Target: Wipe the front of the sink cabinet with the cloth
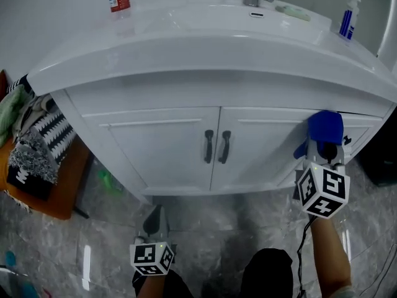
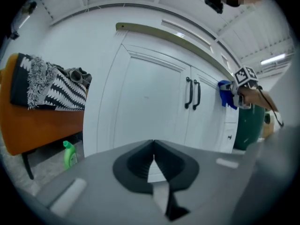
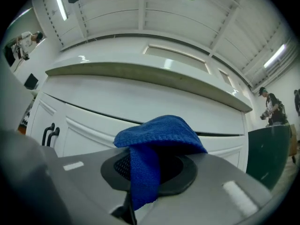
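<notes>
A white sink cabinet [image 1: 155,144] stands on grey marbled floor [image 1: 248,228]. The right gripper [image 1: 324,149] clamps the blue cloth [image 1: 325,128] at its upper right front (right of the black handles [image 1: 216,146]). The left gripper [image 1: 157,221] hangs low, jaws together and empty.

- The cloth [image 3: 157,139] is seen in deep blue, with a knitted texture.
- The cabinet [image 1: 155,148] is finished in plain white, and its handles [image 1: 209,146] in black.
- The sink [image 1: 186,42] is likewise white.
- The floor [image 1: 211,222] is marbled in grey with paler veins.
- The right cube [image 1: 322,191] and the left cube [image 1: 151,259] are printed with black square patterns on white.
- The bench [image 1: 62,194] is coloured orange.
- The textiles [image 1: 46,132] on it are patterned in black-and-white zigzags.
- The bottle [image 2: 70,154] on the floor is bright green.
- The spray bottle [image 1: 346,25] is blue with a white top.
- The bin [image 2: 247,125] is dark green.
</notes>
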